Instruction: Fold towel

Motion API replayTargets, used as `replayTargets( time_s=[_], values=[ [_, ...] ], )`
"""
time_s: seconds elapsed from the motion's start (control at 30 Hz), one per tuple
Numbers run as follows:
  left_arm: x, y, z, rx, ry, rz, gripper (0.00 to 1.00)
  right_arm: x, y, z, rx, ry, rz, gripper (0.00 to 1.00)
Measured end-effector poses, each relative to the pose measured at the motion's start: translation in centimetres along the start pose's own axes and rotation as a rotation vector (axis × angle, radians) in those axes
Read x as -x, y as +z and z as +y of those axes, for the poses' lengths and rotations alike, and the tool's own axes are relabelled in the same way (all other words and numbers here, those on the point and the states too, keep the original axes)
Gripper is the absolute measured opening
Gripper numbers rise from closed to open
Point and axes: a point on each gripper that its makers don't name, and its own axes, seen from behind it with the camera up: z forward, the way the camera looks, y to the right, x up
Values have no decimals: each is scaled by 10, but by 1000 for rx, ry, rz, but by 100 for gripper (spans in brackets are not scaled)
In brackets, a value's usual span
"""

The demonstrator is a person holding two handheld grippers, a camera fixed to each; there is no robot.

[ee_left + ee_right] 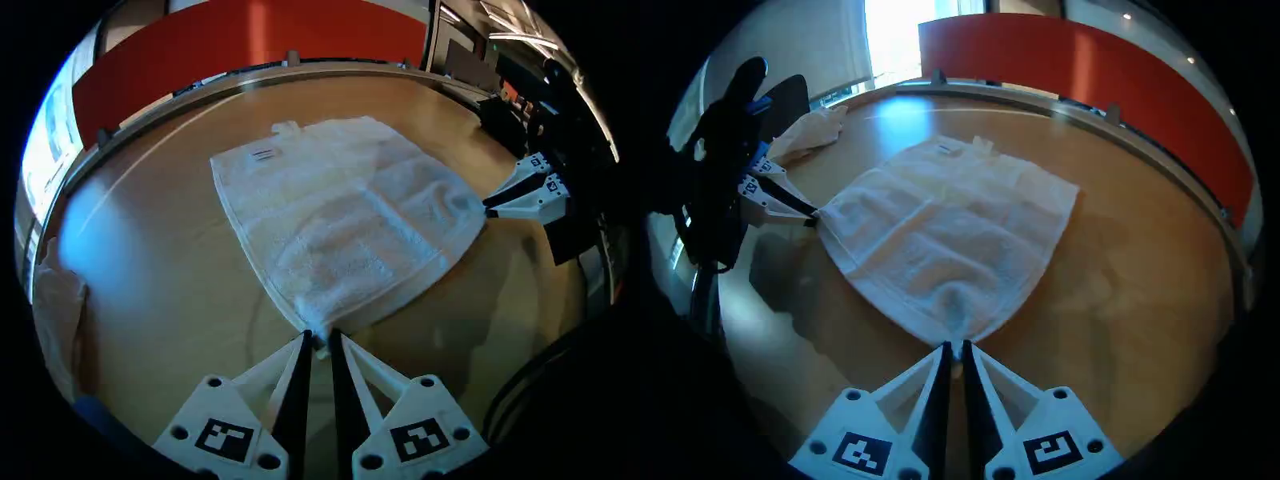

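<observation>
Your left gripper (320, 338): fingers narrow, pinching a near corner of the towel (344, 208) | your right gripper (954, 346): likewise nipped on the neighbouring corner | towel: flat on the wooden table (144, 280), label edge farthest | progress: fold apparently unstarted (corners merely gripped), carry-over to the far edge still to do | beyond: orange panel (240, 40)

An office-like workspace: a broad wooden desk (152, 264) with a curved, metal-trimmed far edge is backed by a red divider screen (240, 40), held along it by small brackets (292, 58). Strip lights (520, 36) cross the ceiling above dark furniture (512, 120) in the left gripper view. In the right gripper view, daylight pours through a window (904, 36) beside a pale blind (800, 48).
</observation>
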Motion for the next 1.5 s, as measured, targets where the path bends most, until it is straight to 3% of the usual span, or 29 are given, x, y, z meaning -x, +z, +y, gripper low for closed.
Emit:
replayTargets(
  time_s=[0.37, 0.9, 1.5],
  values=[
    [-10, -12, 4, 1, -18, 11, 17, -11, -11, 1, -1, -10, 20, 10],
    [-37, -62, 5, -1, -51, 25, 17, -59, -63, -10, -12, -31, 113, 10],
    [-37, -112, 32, 46, -52, -9, 17, -69, -115, -30, -24, -27, 134, 10]
  ],
)
